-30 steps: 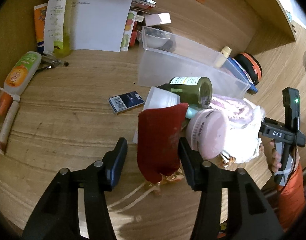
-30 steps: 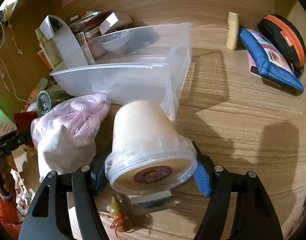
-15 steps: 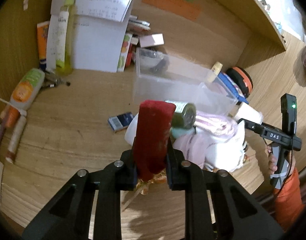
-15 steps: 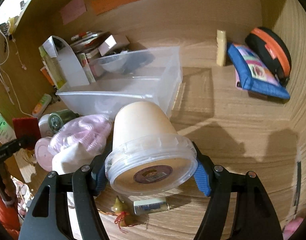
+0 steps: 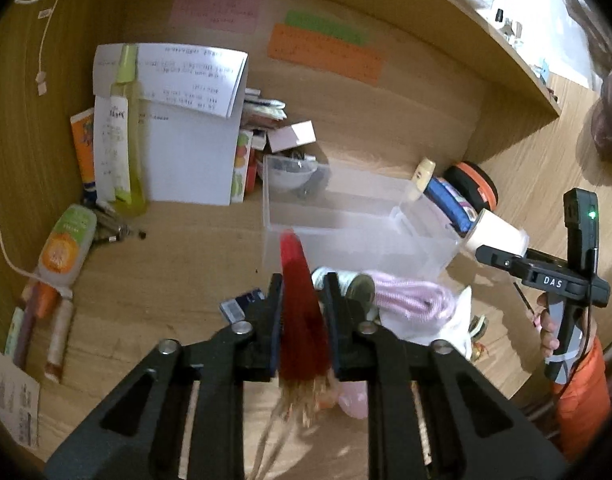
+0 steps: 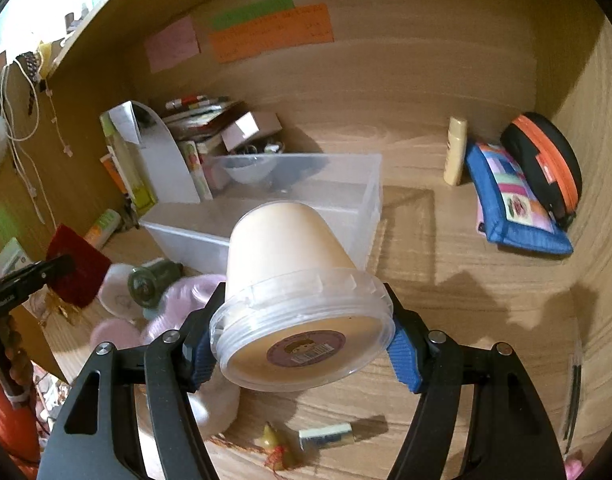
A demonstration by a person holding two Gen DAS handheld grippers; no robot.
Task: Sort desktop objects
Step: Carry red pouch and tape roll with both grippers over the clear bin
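My left gripper (image 5: 302,284) has its jaws closing on a flat red pouch (image 5: 302,320), pads pressing on both faces, gold tassels hanging below it. It holds the pouch above the desk, in front of the clear plastic bin (image 5: 346,216). My right gripper (image 6: 302,308) is shut on a cream plastic tub (image 6: 290,256) lying on its side, lid toward the camera, raised in front of the same bin (image 6: 358,184). In the right wrist view the red pouch (image 6: 80,268) shows at the far left. The left wrist view shows the tub (image 5: 498,234) at the right.
Below the grippers lie a green can (image 5: 360,286), a pink bag (image 5: 410,296) and a small blue box (image 5: 242,304). A blue pouch (image 6: 514,204), an orange-trimmed black case (image 6: 546,156) and a cream tube (image 6: 456,150) sit back right. Papers (image 5: 186,152) and bottles (image 5: 64,240) crowd the back left.
The left jaws have shut on the red pouch and lifted it off the pile. The right gripper has risen with the tub still in it.
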